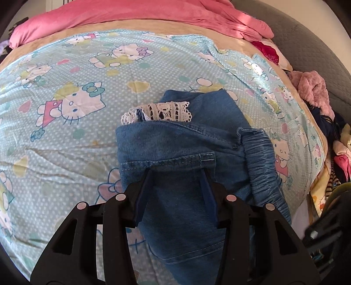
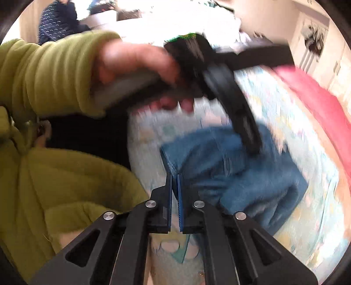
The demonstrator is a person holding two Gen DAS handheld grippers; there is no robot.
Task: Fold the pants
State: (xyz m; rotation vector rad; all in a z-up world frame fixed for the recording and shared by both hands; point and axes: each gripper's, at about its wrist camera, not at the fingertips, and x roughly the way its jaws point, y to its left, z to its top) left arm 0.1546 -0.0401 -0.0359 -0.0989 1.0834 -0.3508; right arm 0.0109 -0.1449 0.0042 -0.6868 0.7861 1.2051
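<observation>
Blue denim pants (image 1: 175, 142) lie folded into a bundle on a light-blue cartoon-cat bedsheet (image 1: 65, 136). A white lace trim (image 1: 162, 111) peeks out at the bundle's far end, and the gathered elastic waistband (image 1: 261, 157) lies along its right side. My left gripper (image 1: 176, 175) is shut on a thick fold of the denim, which fills the gap between its pads. In the blurred right wrist view, my right gripper (image 2: 174, 175) is shut on the near corner of the pants (image 2: 241, 175). A hand (image 2: 136, 63) in a green sleeve holds the left gripper (image 2: 252, 144) down on the denim.
A pink blanket (image 1: 131, 15) is bunched along the far edge of the bed. On the right, a fluffy pink garment (image 1: 311, 92) and several other clothes (image 1: 342, 157) are piled beside a grey padded surface (image 1: 307, 50). The person's green jacket (image 2: 54, 186) fills the left.
</observation>
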